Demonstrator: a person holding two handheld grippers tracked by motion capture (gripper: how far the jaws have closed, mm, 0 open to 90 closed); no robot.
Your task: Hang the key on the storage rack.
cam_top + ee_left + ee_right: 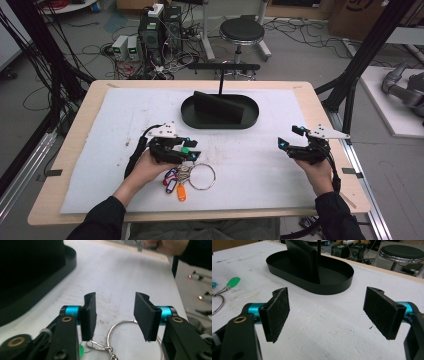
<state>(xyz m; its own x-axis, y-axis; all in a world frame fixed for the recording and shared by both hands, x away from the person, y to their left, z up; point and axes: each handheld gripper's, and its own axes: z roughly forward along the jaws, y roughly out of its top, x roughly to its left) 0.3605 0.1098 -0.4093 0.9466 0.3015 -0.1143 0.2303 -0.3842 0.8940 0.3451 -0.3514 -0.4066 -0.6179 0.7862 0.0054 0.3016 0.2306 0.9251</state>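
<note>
— Left gripper (186, 150) hovers half-open over the key ring (201, 177), lower centre, nothing pinched.
— Right gripper (290, 137) gapes empty; white mat (125, 115), cluttered cabled floor (100, 45) upper left.

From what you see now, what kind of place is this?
Probably a lab or workshop: loose cables lie on the floor, electronic boxes stand behind the table, beside a round stool.

Wooden table (80, 135) covered by white foam sheet (280, 175). Black oval tray (192, 119) set on sheet, beyond left gripper (192, 152) and off toward right gripper (286, 146). Key ring (202, 177) with coloured tags (175, 186) laid on sheet just beneath left gripper, well apart from right one.
</note>
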